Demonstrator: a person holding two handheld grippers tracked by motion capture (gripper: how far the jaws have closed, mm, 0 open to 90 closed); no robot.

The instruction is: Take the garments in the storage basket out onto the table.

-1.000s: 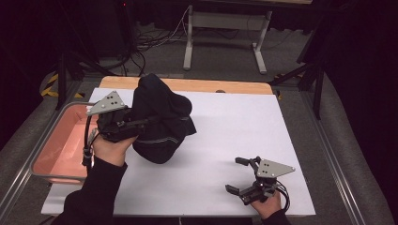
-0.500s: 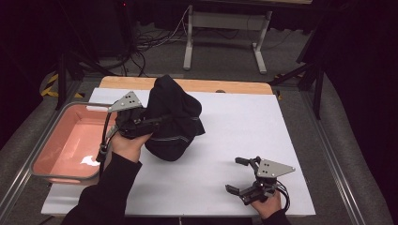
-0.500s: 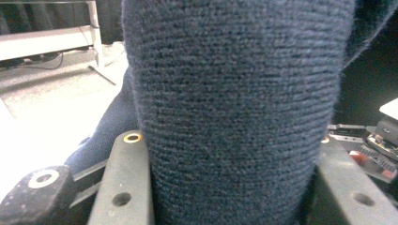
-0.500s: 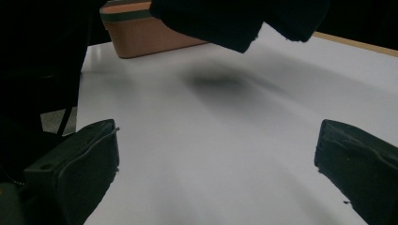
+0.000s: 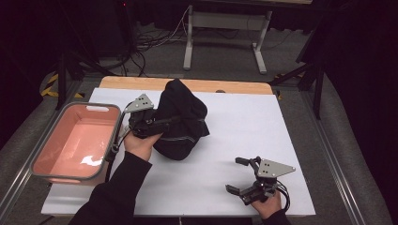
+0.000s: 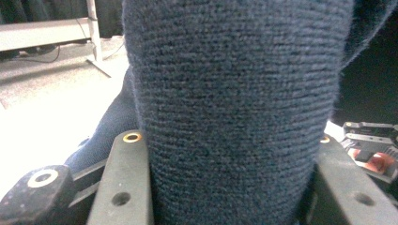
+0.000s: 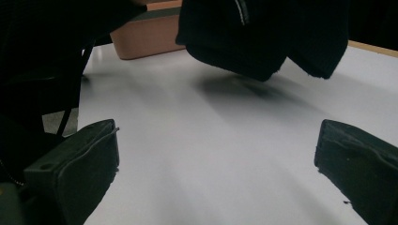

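Left gripper (image 5: 165, 123) with dark garment (image 5: 180, 119) now shifted rightward from over pink bin (image 5: 77, 140) to frame centre, above white sheet (image 5: 244, 136). Jaws clamped on thick fold of knit fabric; left gripper view shows cloth (image 6: 234, 103) bulging between both jaws. Garment hangs bunched, lower edge just clear of sheet in right gripper view (image 7: 253, 42). Right gripper (image 5: 241, 176) lower right, resting on sheet, jaws spread wide, nothing between them.
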